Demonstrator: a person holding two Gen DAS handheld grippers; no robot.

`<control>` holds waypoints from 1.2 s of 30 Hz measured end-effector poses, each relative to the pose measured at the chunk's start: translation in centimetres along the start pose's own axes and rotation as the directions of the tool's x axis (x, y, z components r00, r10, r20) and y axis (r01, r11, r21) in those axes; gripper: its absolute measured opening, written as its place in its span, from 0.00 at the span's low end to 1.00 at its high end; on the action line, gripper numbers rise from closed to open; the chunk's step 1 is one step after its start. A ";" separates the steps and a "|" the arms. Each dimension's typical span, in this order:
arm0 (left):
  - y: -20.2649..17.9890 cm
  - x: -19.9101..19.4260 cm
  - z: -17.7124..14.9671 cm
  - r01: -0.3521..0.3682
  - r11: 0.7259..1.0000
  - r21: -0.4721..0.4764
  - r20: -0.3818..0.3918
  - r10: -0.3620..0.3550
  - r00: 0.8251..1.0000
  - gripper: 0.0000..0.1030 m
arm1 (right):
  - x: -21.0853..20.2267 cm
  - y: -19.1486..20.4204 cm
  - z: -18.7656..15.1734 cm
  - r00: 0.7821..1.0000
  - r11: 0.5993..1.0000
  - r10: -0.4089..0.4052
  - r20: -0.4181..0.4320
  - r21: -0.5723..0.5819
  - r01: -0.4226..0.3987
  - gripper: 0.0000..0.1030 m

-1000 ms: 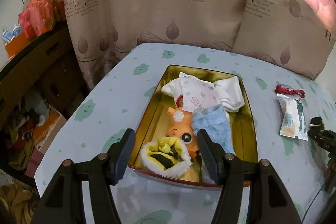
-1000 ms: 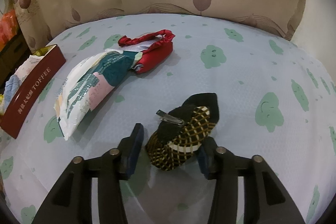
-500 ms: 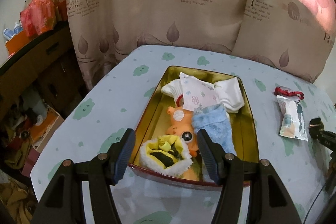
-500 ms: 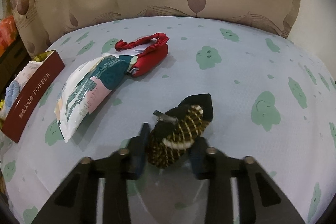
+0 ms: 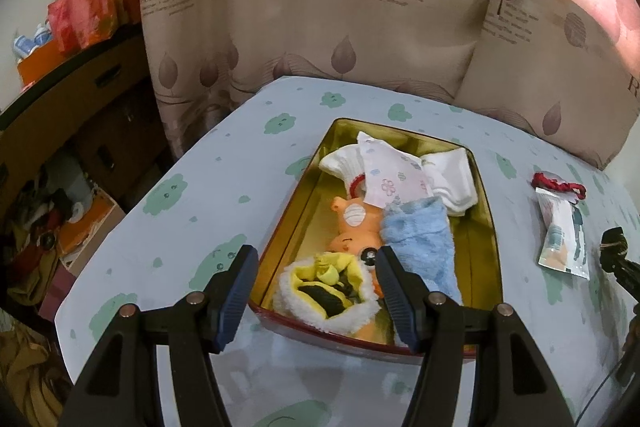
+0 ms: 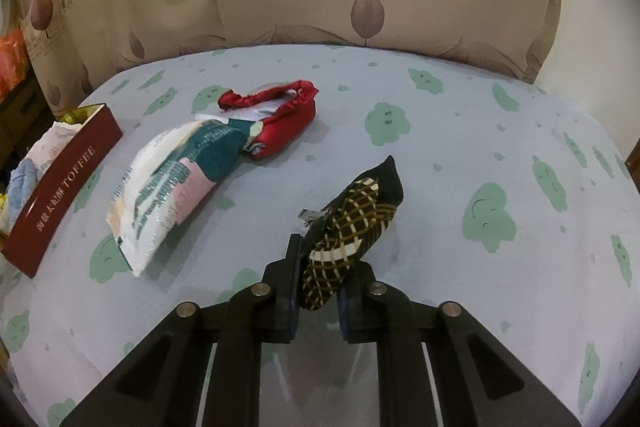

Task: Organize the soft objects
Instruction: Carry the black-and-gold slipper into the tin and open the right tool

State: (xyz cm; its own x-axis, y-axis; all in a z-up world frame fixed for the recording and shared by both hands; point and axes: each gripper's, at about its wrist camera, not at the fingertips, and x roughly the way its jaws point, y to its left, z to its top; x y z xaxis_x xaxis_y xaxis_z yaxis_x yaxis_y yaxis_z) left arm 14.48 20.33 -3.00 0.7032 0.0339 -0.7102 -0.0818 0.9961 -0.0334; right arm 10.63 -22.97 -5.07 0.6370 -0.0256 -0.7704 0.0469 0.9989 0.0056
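Note:
My right gripper (image 6: 319,277) is shut on a black and gold checked fabric piece (image 6: 352,227) with a metal clip, lifted slightly off the tablecloth. My left gripper (image 5: 314,287) is open and empty, hovering over the near end of a gold-lined red tin (image 5: 484,227). The tin holds white socks (image 5: 450,179), a floral cloth (image 5: 394,175), an orange plush toy (image 5: 354,223), a blue fluffy sock (image 5: 424,243) and a yellow and white fuzzy item (image 5: 328,287). The tin also shows at the left in the right wrist view (image 6: 64,183).
A plastic packet (image 6: 176,179) and a red satin pouch (image 6: 280,111) lie between the tin and my right gripper; they also show in the left wrist view (image 5: 560,227). Curtains hang behind the table. The table's left edge drops to floor clutter (image 5: 48,227).
My right gripper closed on the checked fabric piece and raised it off the tablecloth. My left gripper drew back slightly and stayed open.

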 end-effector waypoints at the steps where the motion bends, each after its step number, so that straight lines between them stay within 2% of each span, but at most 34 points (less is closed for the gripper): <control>1: 0.1 0.1 0.0 0.001 1.000 -0.004 -0.003 -0.001 1.000 0.61 | -0.2 0.2 0.1 1.000 1.000 0.005 0.002 -0.003 -0.005 0.13; 9: 0.0 0.3 -0.1 -0.011 1.000 0.007 -0.018 0.011 1.000 0.61 | -2.6 3.5 2.2 0.997 0.997 0.046 0.054 -0.069 -0.042 0.13; 17: 0.6 0.1 0.0 -0.010 1.000 -0.024 -0.011 0.009 1.000 0.61 | -3.1 9.9 4.0 0.987 0.977 0.153 0.046 -0.158 -0.144 0.13; 27: 1.2 -0.2 0.3 -0.003 0.999 -0.039 -0.009 0.003 1.000 0.61 | -2.6 20.4 6.2 0.952 0.915 0.307 -0.003 -0.276 -0.296 0.13; 36: 1.4 -0.3 0.4 -0.007 0.998 -0.062 -0.006 0.006 1.000 0.61 | -1.7 27.8 8.1 0.928 0.871 0.371 -0.028 -0.336 -0.359 0.13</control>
State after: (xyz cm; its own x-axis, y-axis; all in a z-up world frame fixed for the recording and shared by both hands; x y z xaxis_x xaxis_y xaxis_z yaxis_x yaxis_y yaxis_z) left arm 14.43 21.72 -2.62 0.6985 0.0399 -0.7145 -0.1305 0.9888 -0.0724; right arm 17.02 4.53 1.55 0.5870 0.3481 -0.7309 -0.4457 0.8927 0.0672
